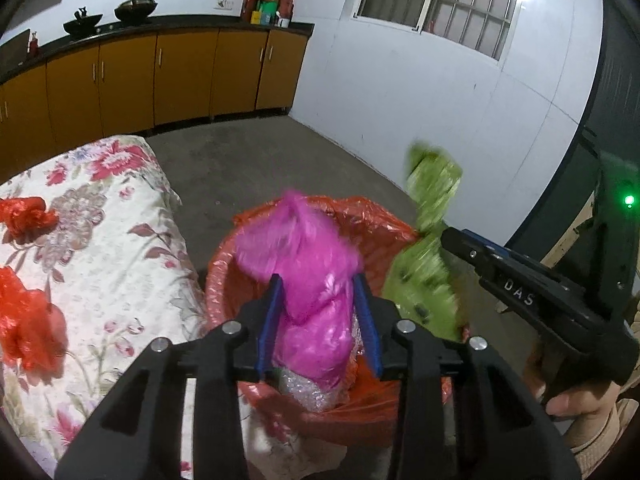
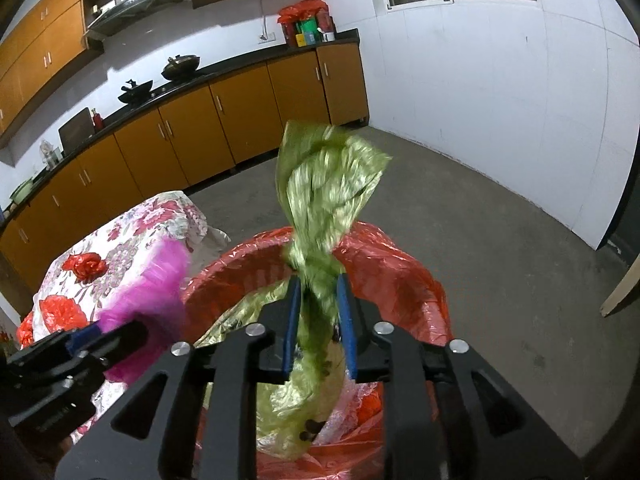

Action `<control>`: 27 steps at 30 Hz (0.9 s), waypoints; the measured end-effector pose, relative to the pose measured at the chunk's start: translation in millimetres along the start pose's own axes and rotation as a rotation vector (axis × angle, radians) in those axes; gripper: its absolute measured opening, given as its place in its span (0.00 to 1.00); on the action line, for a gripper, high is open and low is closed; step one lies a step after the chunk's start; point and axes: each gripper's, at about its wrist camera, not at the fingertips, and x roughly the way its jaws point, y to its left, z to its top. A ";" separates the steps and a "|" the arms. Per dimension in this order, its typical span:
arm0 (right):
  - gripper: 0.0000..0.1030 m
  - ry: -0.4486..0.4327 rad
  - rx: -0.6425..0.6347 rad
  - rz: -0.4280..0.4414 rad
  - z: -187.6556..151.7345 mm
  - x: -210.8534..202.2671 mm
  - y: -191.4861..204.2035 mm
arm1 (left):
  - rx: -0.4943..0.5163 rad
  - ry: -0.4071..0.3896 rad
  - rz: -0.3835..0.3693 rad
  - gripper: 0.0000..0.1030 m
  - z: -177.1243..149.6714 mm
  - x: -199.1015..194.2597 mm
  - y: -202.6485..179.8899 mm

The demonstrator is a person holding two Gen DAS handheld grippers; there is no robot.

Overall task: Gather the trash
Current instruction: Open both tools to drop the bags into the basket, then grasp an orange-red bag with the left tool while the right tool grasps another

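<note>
A crumpled pink plastic bag point(image 1: 308, 280) stands between the blue pads of my left gripper point(image 1: 318, 280), which is shut on it above a bin lined with a red bag point(image 1: 224, 264). Its top is blurred. In the right wrist view a green plastic bag point(image 2: 324, 192) hangs blurred between the pads of my right gripper point(image 2: 318, 280), with a dark gap at the left pad; the jaws are open over the same bin point(image 2: 224, 280). The green bag point(image 1: 428, 216) and right gripper point(image 1: 454, 238) also show at the bin's right rim. Bubble wrap point(image 1: 300, 388) lies inside the bin.
A table under a floral cloth point(image 1: 100, 240) stands left of the bin, with red crumpled bags point(image 1: 28, 212) on it. Orange kitchen cabinets point(image 1: 180, 76) line the far wall. Bare concrete floor point(image 2: 500, 240) lies beyond and right of the bin. A white wall point(image 1: 420, 100) stands to the right.
</note>
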 end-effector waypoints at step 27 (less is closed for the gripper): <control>0.48 0.016 -0.206 0.243 -5.1 -1.4 125.3 | -0.187 -0.120 0.476 0.60 -42.6 -121.8 154.2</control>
